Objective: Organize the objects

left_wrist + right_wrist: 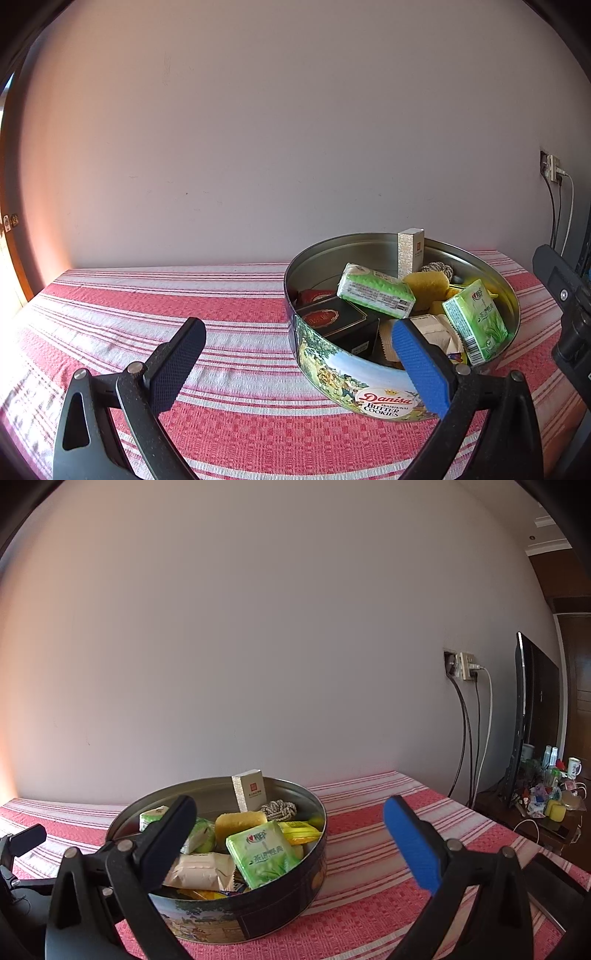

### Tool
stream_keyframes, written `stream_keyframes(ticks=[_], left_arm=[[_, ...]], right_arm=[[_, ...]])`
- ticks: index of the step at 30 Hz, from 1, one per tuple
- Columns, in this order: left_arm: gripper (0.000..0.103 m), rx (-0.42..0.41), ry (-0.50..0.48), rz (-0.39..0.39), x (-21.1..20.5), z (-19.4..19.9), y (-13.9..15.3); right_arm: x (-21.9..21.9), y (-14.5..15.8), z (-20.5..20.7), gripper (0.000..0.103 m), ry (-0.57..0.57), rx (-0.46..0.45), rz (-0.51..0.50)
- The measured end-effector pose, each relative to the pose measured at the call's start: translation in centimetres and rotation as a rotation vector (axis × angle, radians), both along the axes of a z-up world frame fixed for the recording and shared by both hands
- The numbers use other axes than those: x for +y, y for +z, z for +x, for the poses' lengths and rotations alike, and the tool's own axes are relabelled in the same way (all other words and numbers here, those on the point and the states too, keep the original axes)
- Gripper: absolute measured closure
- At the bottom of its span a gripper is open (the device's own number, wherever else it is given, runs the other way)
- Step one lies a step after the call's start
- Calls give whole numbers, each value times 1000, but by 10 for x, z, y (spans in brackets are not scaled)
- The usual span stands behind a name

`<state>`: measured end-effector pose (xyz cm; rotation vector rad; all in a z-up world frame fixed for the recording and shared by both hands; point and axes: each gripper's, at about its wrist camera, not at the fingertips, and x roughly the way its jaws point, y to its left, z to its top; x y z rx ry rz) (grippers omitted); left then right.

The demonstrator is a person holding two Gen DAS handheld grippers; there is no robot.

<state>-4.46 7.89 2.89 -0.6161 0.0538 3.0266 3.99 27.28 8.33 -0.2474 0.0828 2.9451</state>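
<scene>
- Left wrist view: the left gripper point(299, 363) is held spread wide and empty, its blue-padded finger overlapping the near rim of the round printed metal butter-cookie tin point(354, 387), which lies ahead and to its right, near the right edge of the red-and-white striped tablecloth point(221, 295).
- Right wrist view: the right gripper point(291, 843) is likewise released and empty; the tin point(280, 908) sits ahead-left, overlapped by the black finger.
- Neither gripper is judged clearly nearer.
- Inside the tin are seen a green snack packet point(376, 290), a green tissue pack point(262, 853), a yellow sponge point(240, 821), a beige wrapper point(201, 871), a black box point(332, 319), an upright white carton point(249, 788) and a knotted rope ball point(279, 808).
</scene>
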Motion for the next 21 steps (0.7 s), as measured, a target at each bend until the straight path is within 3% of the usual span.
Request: stream_keyframes(ticks=[21], left_arm=[[1, 49, 8, -24, 0, 15, 2]], right_arm=[[-14, 7, 29, 0, 8, 104, 70]])
